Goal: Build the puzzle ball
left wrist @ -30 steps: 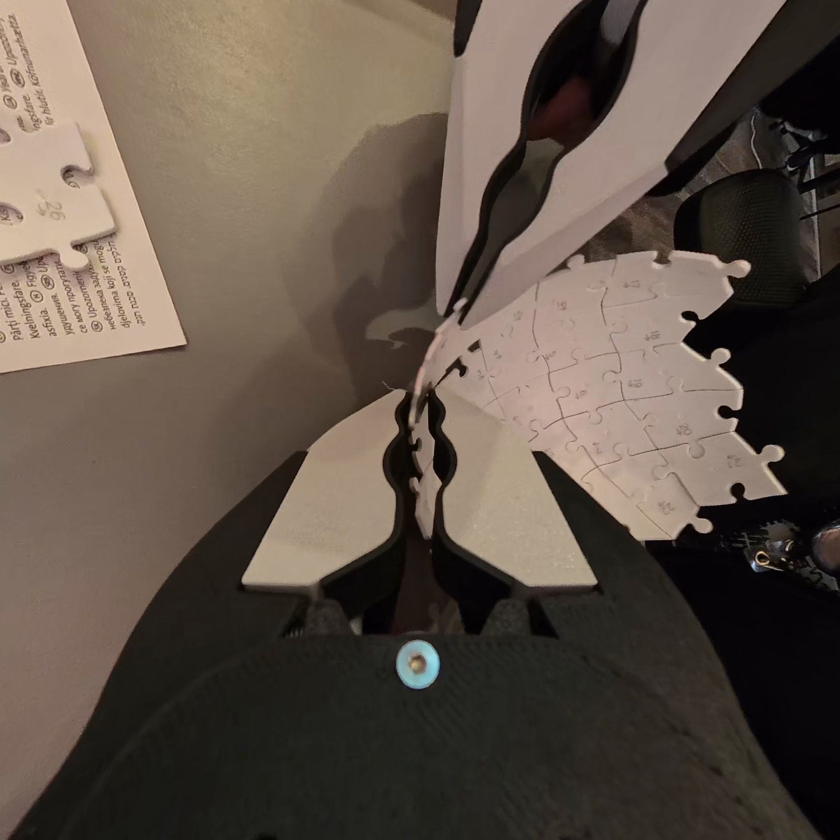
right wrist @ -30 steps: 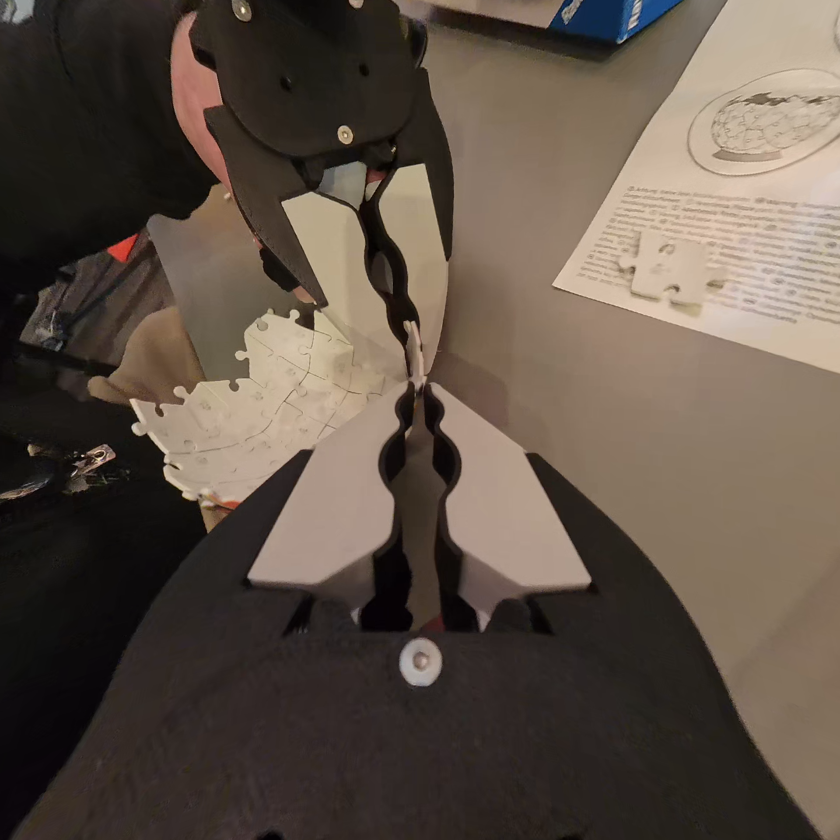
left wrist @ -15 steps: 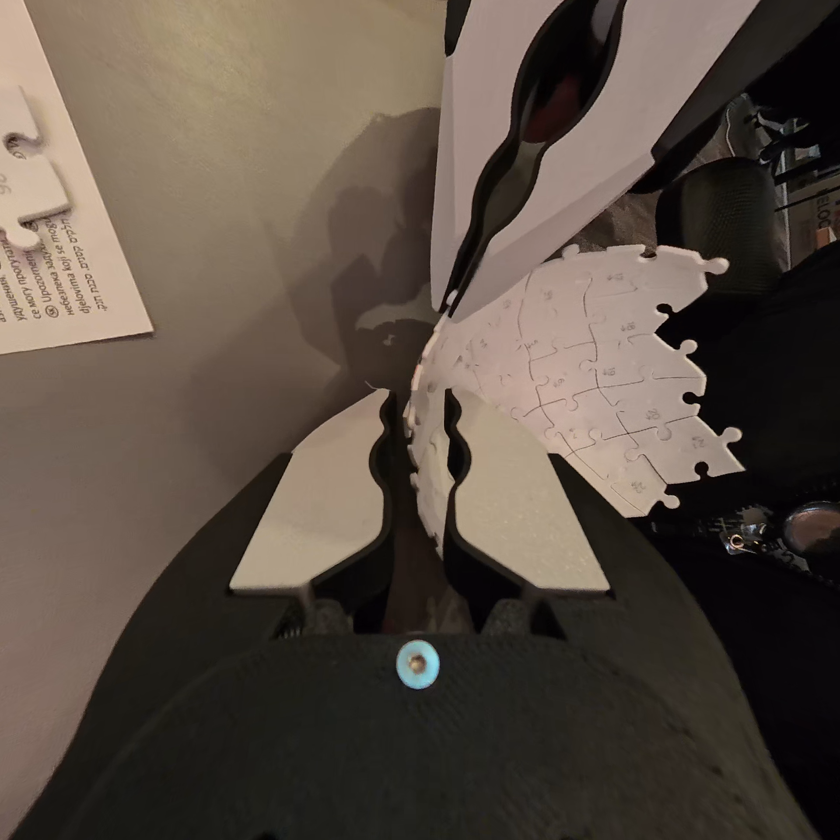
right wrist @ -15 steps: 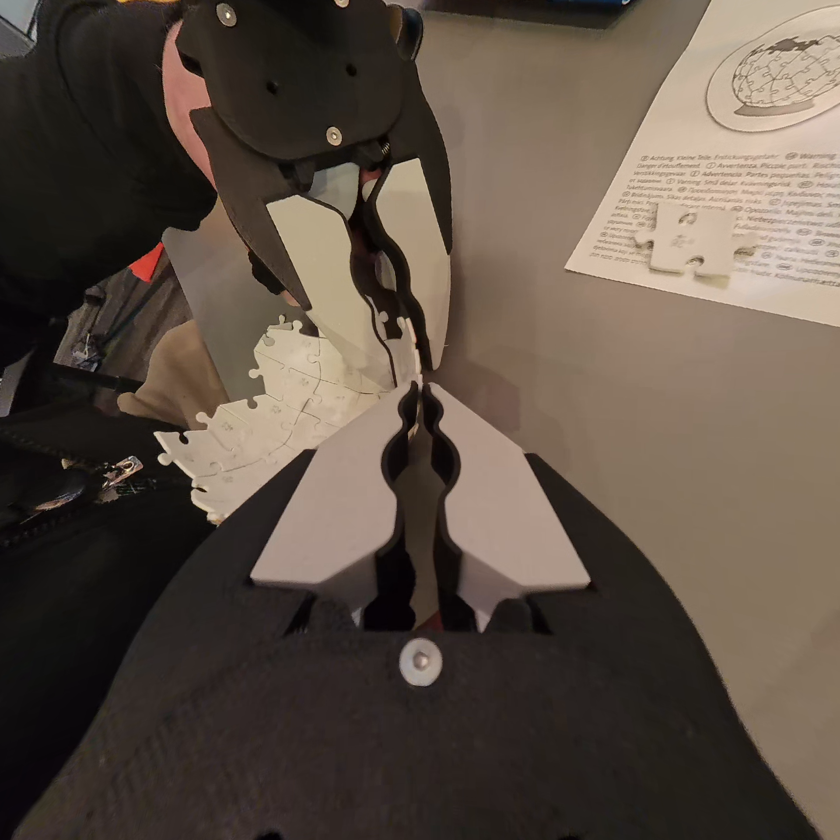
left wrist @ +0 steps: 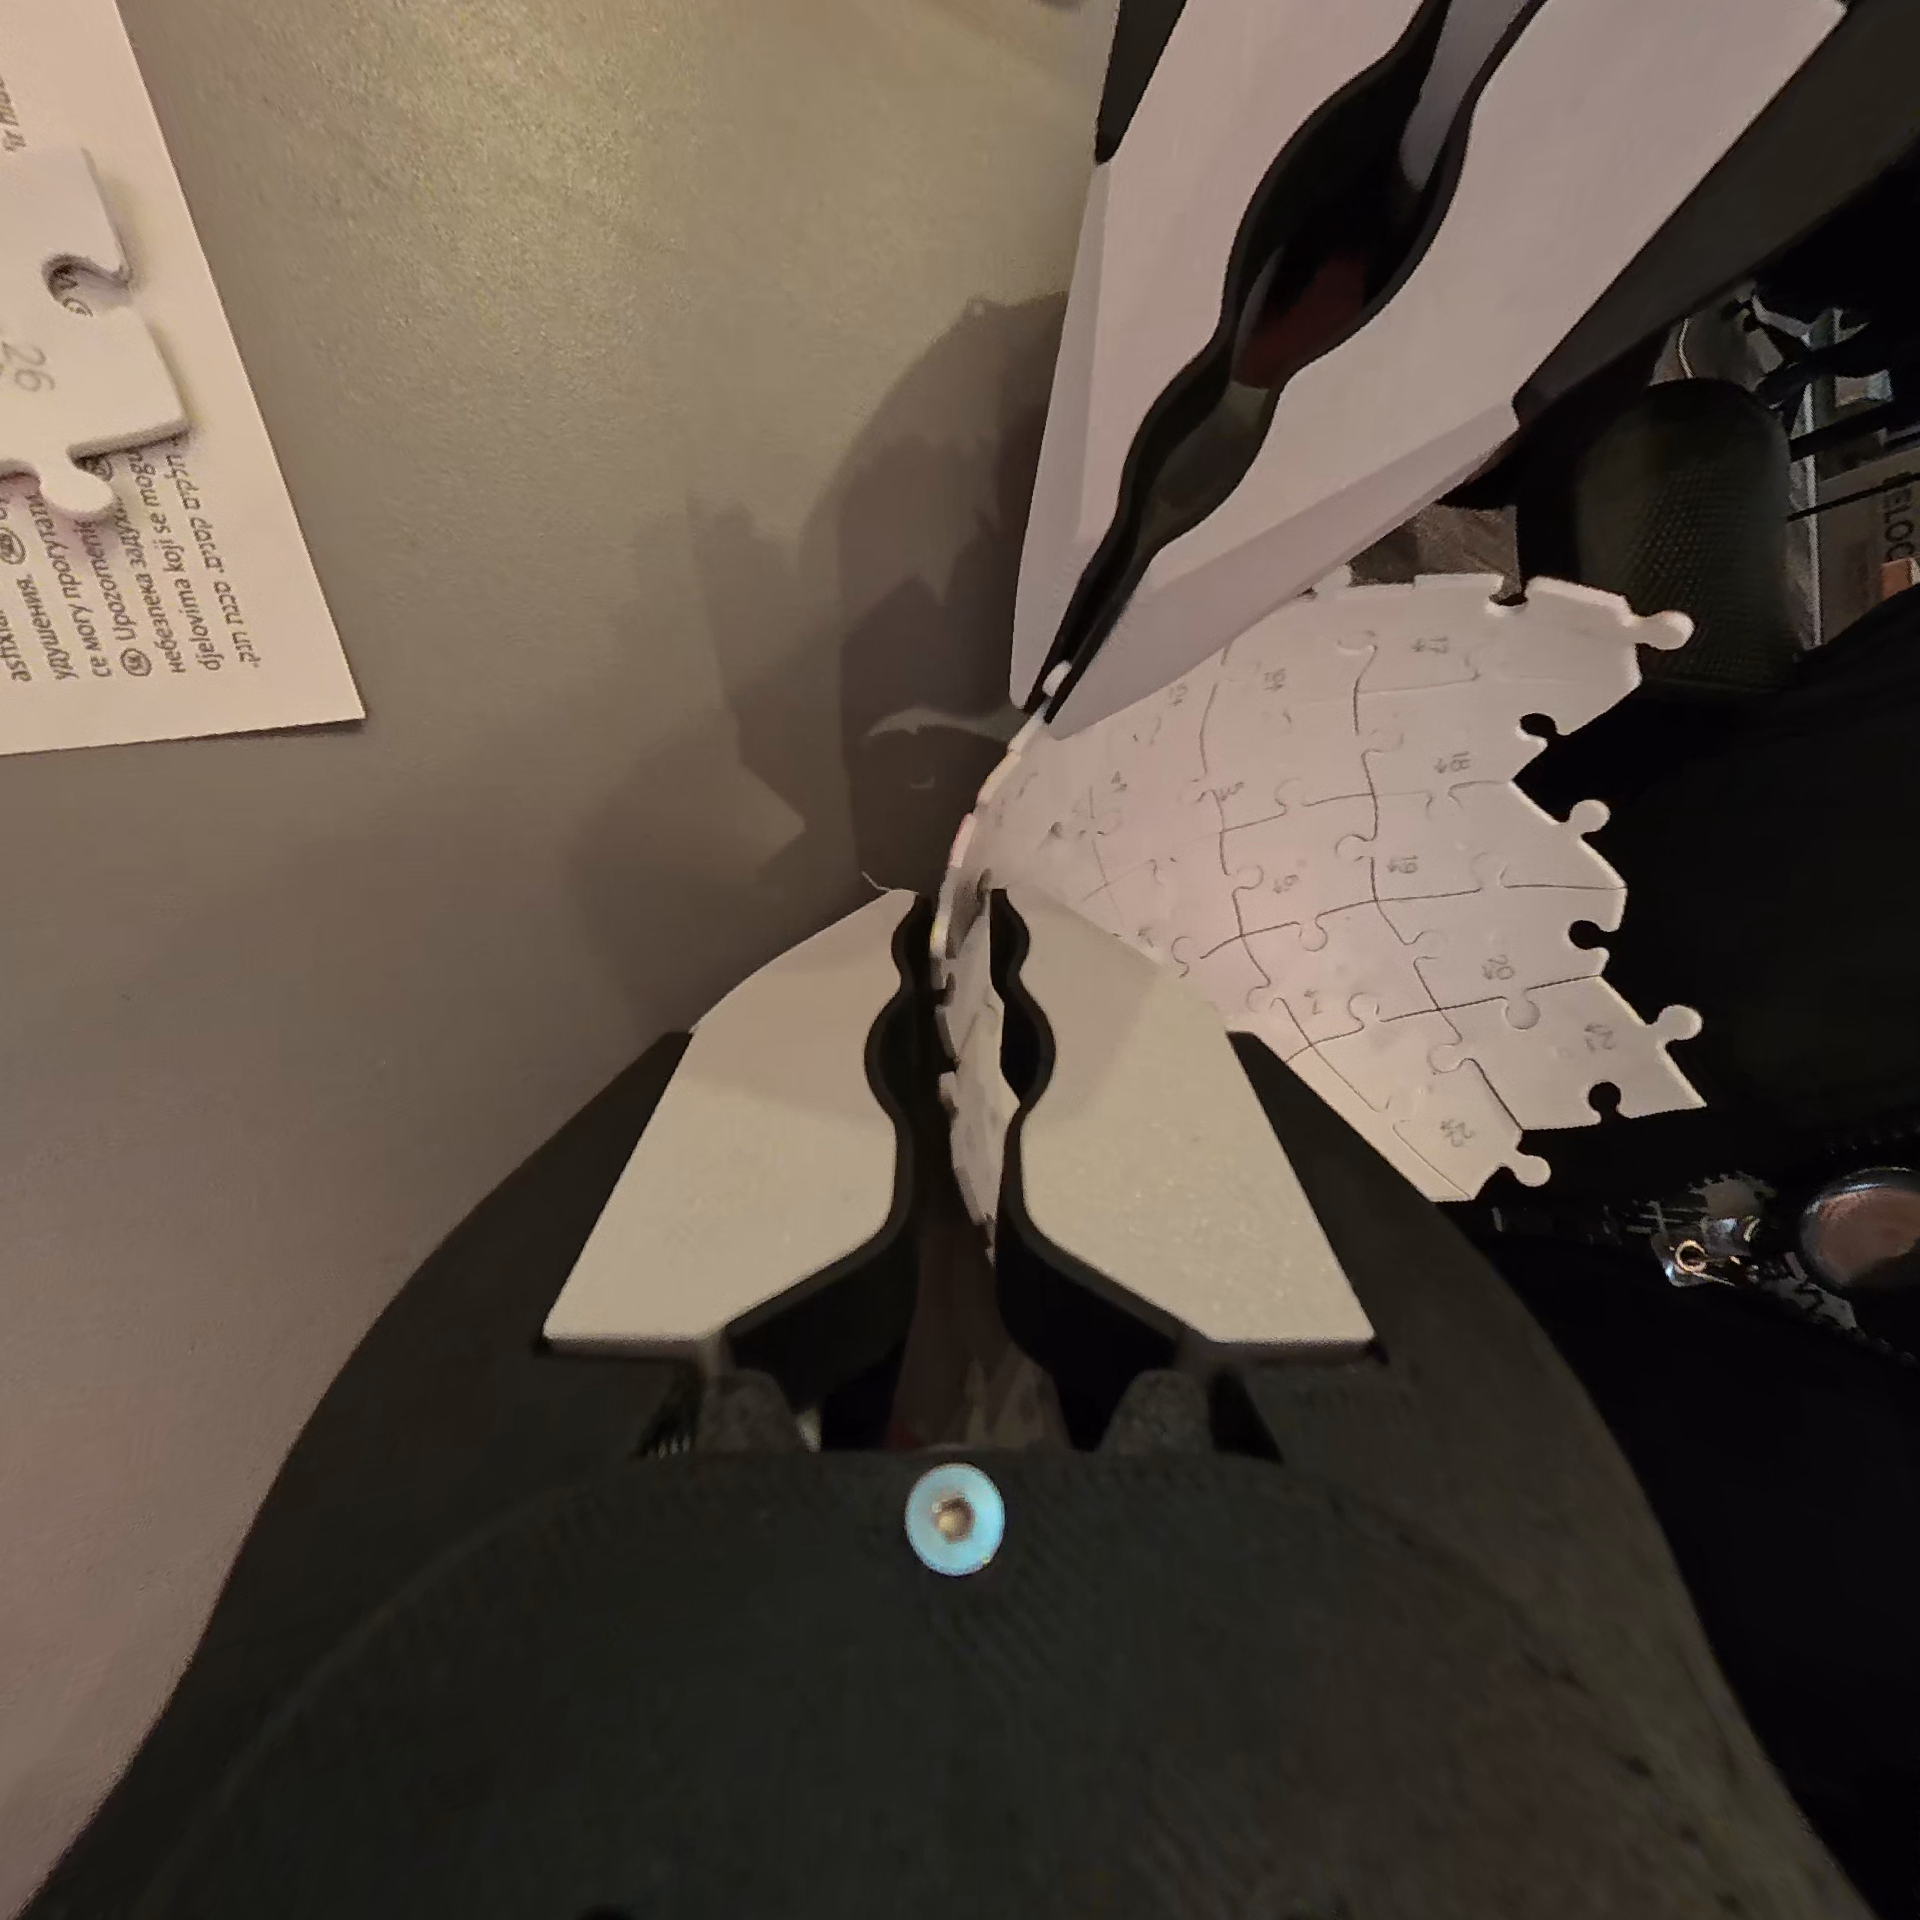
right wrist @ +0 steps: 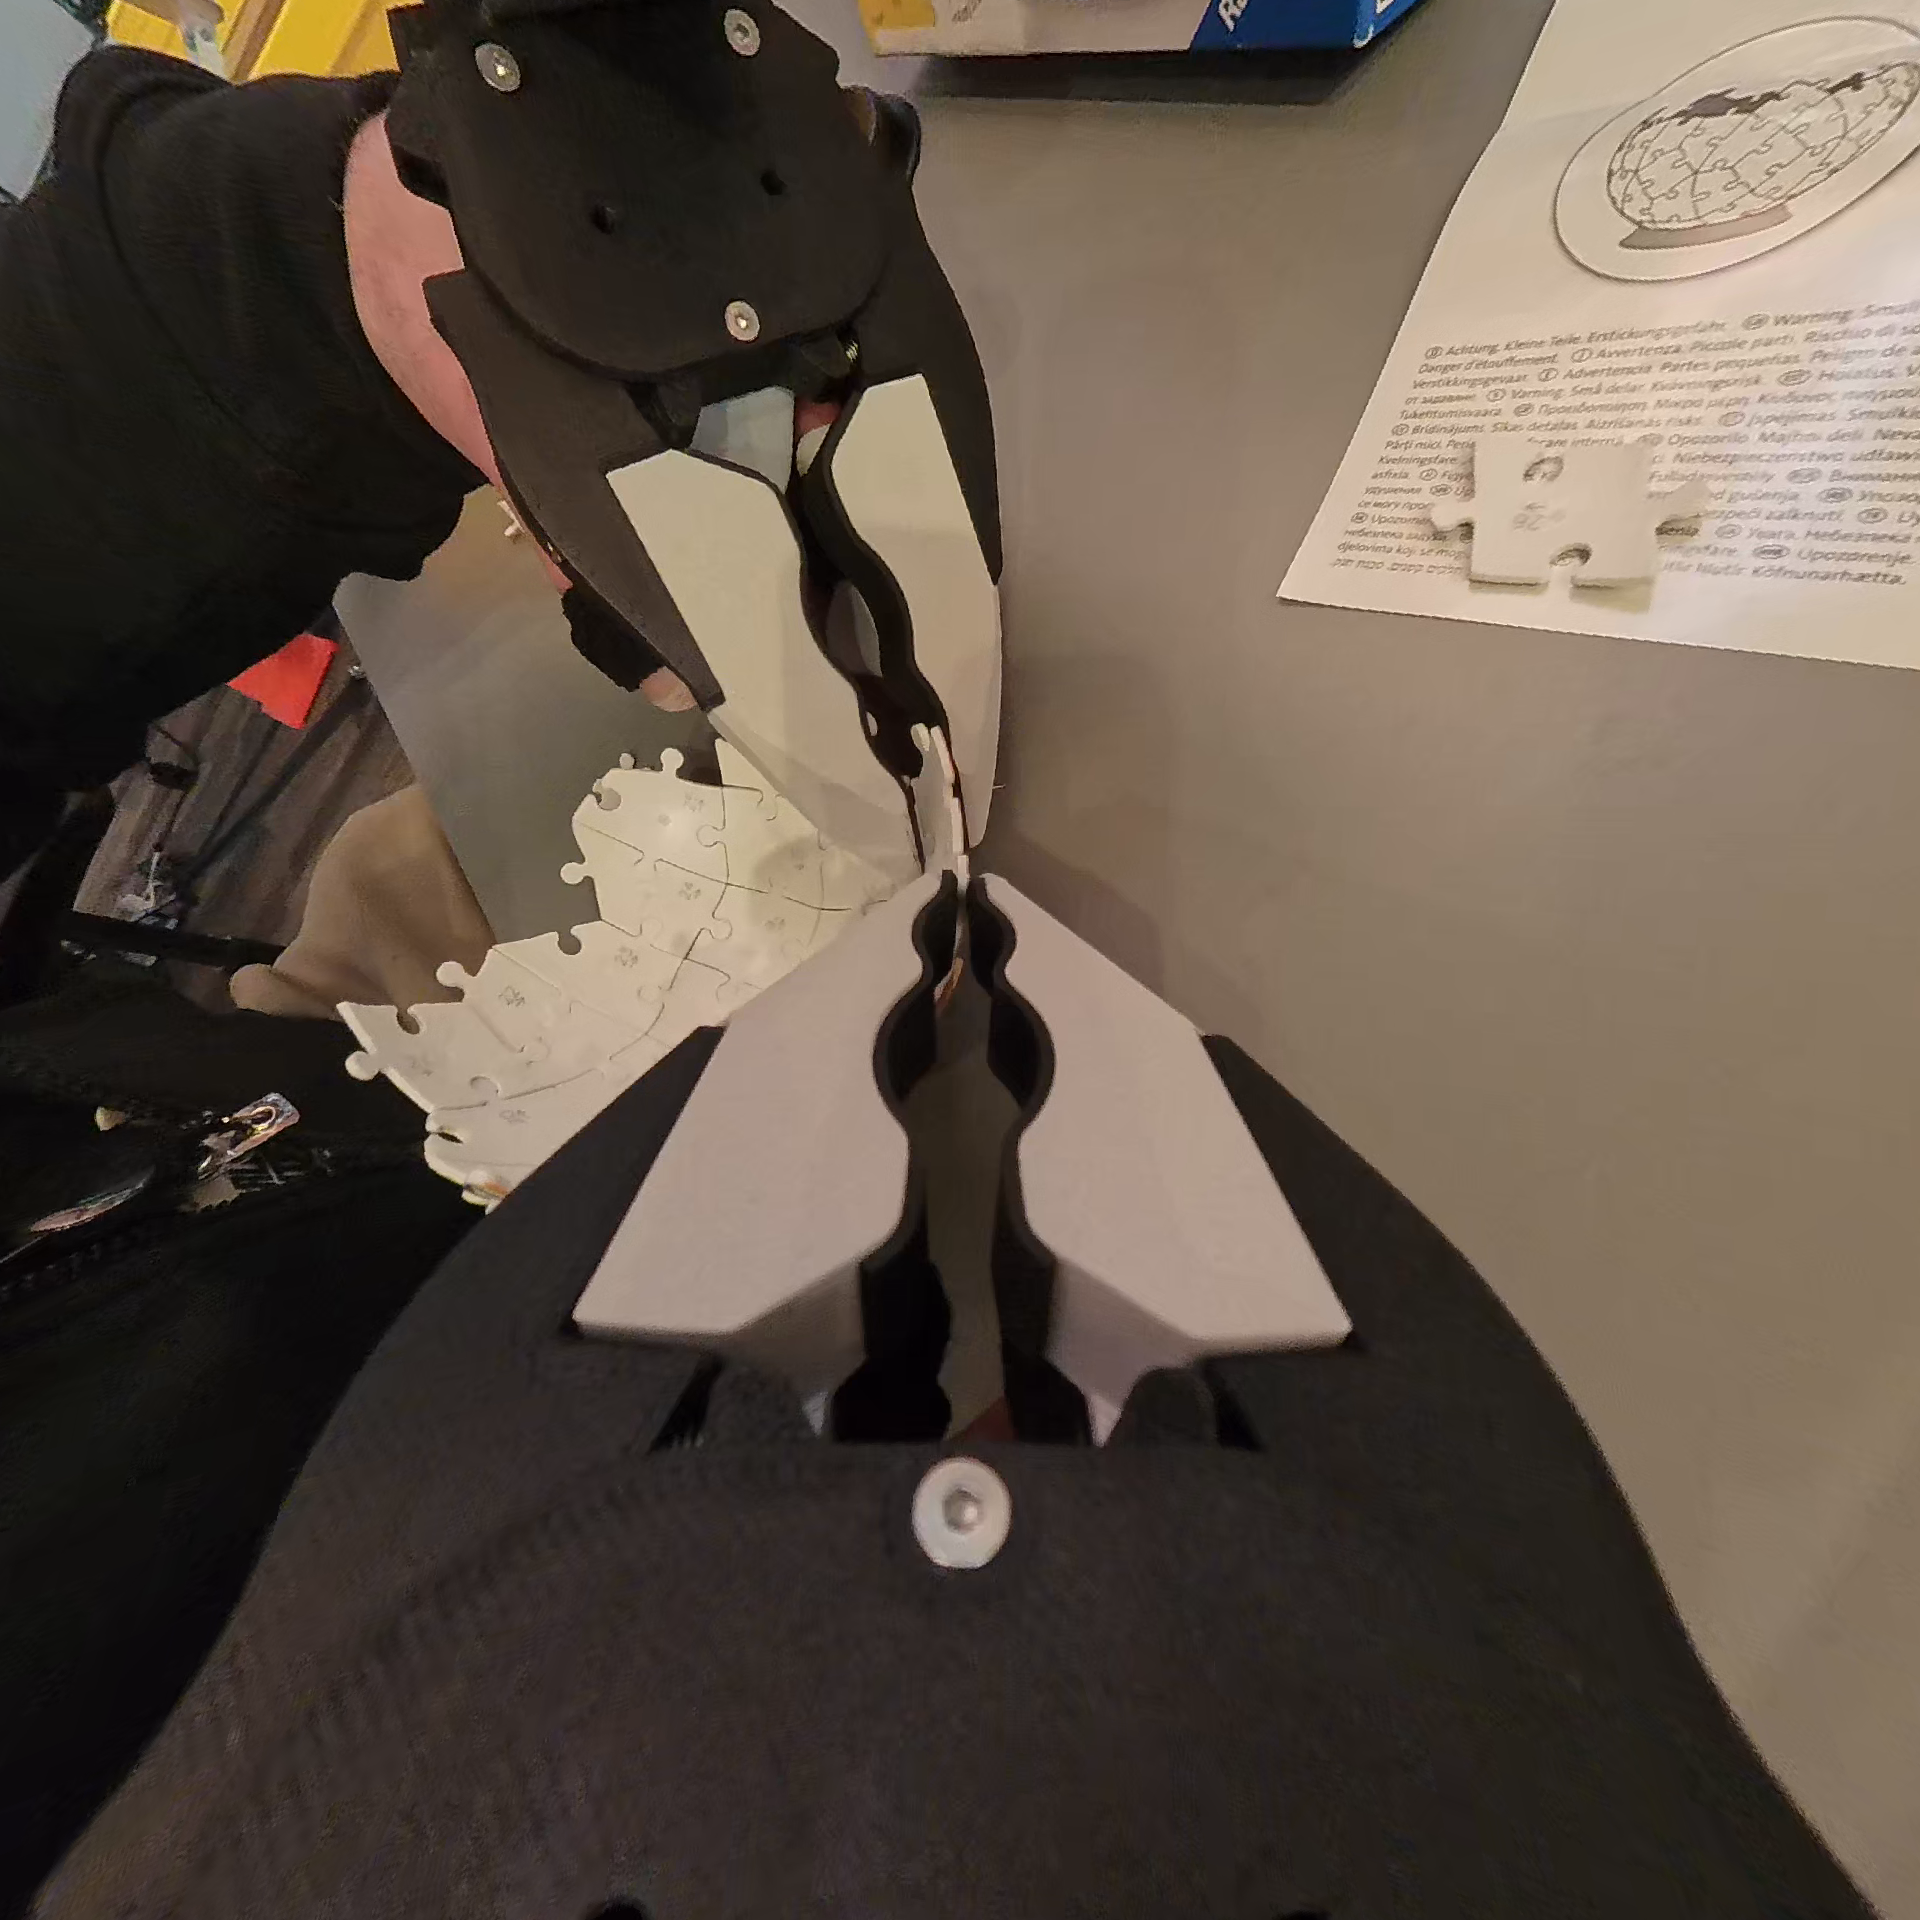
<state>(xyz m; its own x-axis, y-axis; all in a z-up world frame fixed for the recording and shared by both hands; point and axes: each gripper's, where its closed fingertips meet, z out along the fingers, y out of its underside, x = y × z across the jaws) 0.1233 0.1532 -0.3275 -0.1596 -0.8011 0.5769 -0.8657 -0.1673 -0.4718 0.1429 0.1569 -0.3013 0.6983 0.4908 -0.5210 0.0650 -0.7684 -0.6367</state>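
The left gripper was clamped on the rim of the partly built puzzle ball, a curved white shell of joined pieces held in the air just off the near edge of the grey table. The right gripper met the same rim from the opposite side, its jaws nearly together and, by the look of it, pinching the shell's edge. The step in hand seemed to be pressing a seam of that rim home, or steadying the shell for the next piece.

1 loose puzzle piece lay on the instruction sheet toward the table's far right. The next move would likely call for 1 gripper to let go and fetch it while the other kept the shell level.

The contact point itself was hidden between the fingers, and the shell's lower part was cut off behind the gripper bodies.
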